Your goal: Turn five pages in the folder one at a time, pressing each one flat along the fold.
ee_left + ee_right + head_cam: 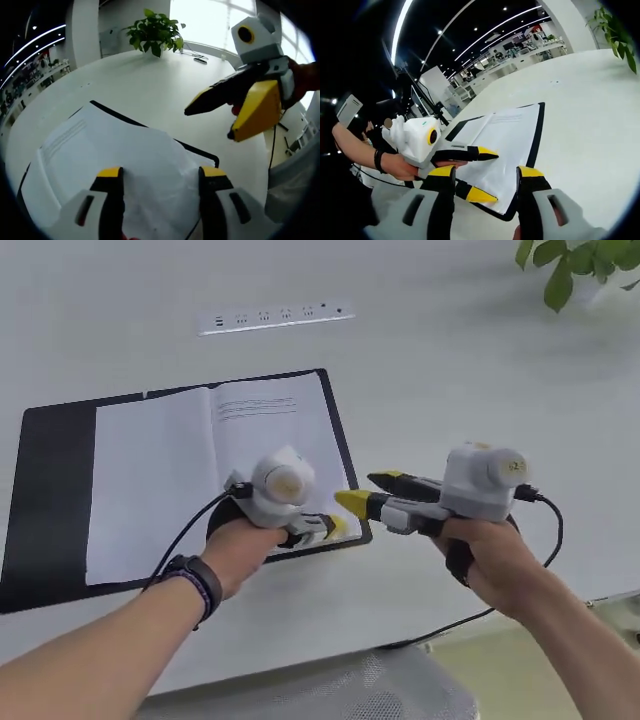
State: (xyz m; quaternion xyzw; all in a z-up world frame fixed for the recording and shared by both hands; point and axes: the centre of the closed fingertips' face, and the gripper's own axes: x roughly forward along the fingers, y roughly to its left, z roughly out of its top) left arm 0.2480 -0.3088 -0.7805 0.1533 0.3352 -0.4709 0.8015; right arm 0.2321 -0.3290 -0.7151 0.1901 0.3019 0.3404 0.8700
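Note:
A black folder (50, 500) lies open on the white table, with white pages (270, 430) spread across it. My left gripper (330, 528) hovers open at the near right corner of the right-hand page (125, 150), its yellow fingertips (110, 173) spread over the paper. Whether they touch the sheet I cannot tell. My right gripper (365, 490) stands open just off the folder's right edge, pointing left at that corner. In the right gripper view the page (505, 135) lies ahead of the open right gripper (486, 172), with the left gripper (477, 175) at the page corner.
A white power strip (275, 317) lies on the table beyond the folder. A potted plant (580, 265) stands at the far right. The table's front edge runs just below my hands, with a mesh chair back (380, 690) under it. Cables trail from both grippers.

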